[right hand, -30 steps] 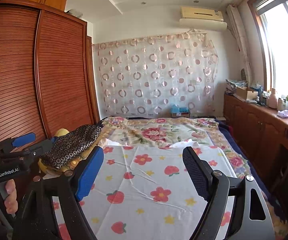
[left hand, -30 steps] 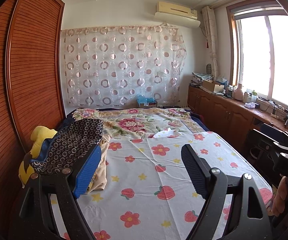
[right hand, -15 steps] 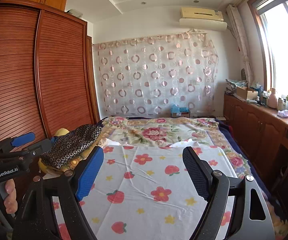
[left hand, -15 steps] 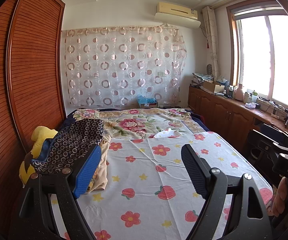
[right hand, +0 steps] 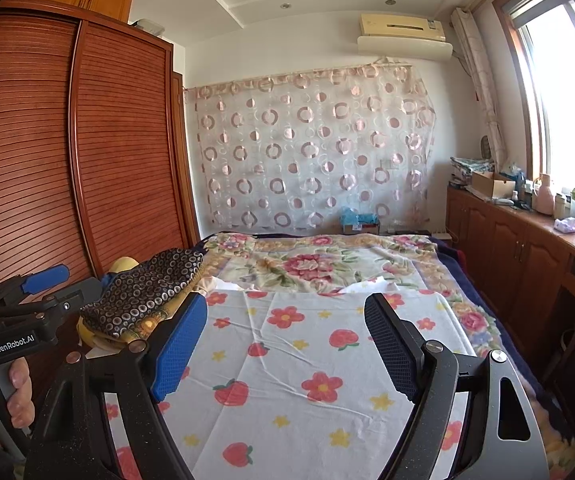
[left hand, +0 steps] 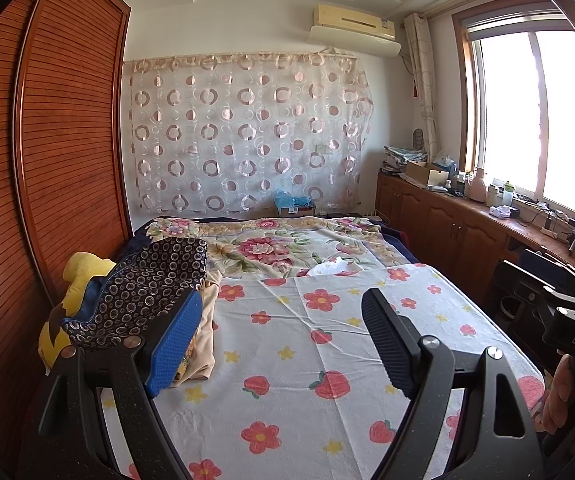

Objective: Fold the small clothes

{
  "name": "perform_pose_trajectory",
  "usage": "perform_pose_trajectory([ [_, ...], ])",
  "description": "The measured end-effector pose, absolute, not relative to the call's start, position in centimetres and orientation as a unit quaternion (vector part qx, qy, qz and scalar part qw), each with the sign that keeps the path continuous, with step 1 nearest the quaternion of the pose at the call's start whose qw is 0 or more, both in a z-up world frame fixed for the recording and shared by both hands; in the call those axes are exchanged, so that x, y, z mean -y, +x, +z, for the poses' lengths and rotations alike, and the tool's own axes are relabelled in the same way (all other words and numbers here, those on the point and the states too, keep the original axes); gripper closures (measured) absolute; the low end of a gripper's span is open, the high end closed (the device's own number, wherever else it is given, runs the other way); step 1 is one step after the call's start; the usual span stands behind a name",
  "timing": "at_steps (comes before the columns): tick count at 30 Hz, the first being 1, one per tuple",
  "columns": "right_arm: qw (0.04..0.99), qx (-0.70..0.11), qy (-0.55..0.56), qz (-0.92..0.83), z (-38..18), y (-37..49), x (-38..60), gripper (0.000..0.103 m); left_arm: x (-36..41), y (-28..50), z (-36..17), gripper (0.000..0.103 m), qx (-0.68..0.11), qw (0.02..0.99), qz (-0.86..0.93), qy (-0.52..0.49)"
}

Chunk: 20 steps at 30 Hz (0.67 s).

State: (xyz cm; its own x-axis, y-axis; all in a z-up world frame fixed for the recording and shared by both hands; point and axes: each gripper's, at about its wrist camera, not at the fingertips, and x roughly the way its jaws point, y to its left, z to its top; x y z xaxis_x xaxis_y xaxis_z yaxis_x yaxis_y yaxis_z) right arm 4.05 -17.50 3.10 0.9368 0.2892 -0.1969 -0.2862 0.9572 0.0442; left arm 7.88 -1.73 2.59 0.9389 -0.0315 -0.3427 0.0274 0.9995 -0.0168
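Hovering w/ both jaws apart, empty: left gripper (left hand: 279, 344), right gripper (right hand: 283, 348). Clothes pile (left hand: 143, 292) ahead-left looks soft, floppy; prob. pinch top edge.

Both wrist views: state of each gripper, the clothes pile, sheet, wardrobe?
Left gripper: open, empty.
Right gripper: open, empty.
Clothes pile: heaped on the bed's left edge, untouched.
Strawberry sheet: spread flat, lightly creased, bare.
Wardrobe doors: shut.

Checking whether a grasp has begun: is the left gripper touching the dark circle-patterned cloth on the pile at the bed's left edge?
Apart. The right wrist view shows the left gripper short of the dark circle-patterned cloth, wardrobe visible between them.
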Motion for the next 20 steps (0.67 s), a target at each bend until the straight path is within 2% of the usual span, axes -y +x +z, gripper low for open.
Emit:
perform_pose_trajectory([
  [20,0.984,-0.099,0.007,0.147,2.99,3.91,17.23,0.02,1.54,7.87,2.54,0.02,-0.173,0.985,-0.015,-0.006],
])
